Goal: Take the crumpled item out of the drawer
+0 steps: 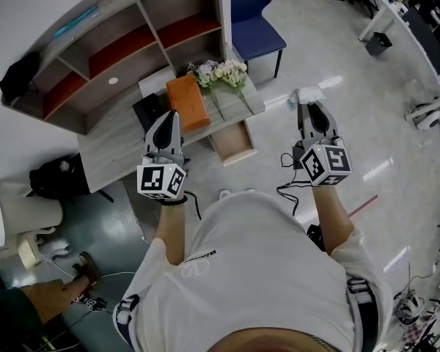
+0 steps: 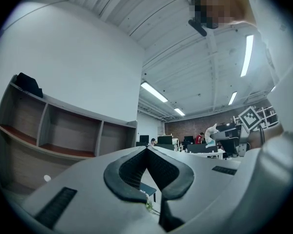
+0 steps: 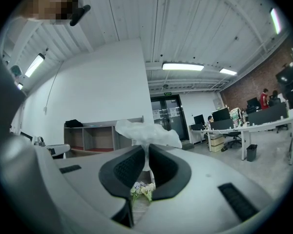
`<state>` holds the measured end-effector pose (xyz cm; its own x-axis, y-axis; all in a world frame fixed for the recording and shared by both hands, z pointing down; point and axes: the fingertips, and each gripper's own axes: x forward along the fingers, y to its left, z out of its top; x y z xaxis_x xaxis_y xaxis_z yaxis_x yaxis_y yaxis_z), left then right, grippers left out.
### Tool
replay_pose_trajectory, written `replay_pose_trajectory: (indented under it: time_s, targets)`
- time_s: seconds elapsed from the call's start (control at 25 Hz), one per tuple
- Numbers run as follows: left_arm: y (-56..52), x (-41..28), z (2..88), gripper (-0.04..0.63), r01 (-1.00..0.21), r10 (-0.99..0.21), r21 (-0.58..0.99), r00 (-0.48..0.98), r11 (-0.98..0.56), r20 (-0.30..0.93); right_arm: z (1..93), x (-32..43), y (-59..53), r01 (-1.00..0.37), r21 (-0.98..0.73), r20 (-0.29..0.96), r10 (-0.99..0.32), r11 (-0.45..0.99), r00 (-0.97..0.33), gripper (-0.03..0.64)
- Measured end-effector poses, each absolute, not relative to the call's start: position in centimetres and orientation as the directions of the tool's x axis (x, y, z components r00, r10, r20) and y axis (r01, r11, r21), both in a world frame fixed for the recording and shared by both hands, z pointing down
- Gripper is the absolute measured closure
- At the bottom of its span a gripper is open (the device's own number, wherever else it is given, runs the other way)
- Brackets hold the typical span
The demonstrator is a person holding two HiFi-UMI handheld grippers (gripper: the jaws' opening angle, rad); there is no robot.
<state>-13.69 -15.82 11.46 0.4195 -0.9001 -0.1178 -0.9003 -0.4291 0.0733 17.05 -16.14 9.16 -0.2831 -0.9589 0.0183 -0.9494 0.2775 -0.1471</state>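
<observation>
A crumpled white item point(image 1: 308, 94) point(image 3: 145, 132) sticks out from the tips of my right gripper point(image 1: 309, 107) point(image 3: 147, 155), which is shut on it and raised up in the air, to the right of the desk. The open drawer point(image 1: 234, 142) juts from the desk's front edge and shows a bare wooden bottom. To the drawer's left, my left gripper point(image 1: 169, 119) point(image 2: 147, 152) is held over the desk front, jaws shut with nothing between them.
On the grey desk point(image 1: 117, 141) lie an orange box point(image 1: 188, 101), a dark flat item point(image 1: 148, 111) and a bunch of artificial flowers point(image 1: 222, 72). A shelf unit point(image 1: 110, 46) rises behind it and a blue chair point(image 1: 255, 28) stands to its right. Cables point(image 1: 290, 185) trail on the floor.
</observation>
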Motion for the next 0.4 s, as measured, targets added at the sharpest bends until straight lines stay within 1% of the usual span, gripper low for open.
replay_pose_trajectory:
  time_s: [0.4]
  targets:
    - [-15.45, -14.02, 11.70, 0.595, -0.904, -0.904, 0.071, 0.413, -0.422, -0.114, 9.69, 16.74, -15.95, -0.947, -0.157, 0.027, -0.957, 0.282, -0.289, 0.591]
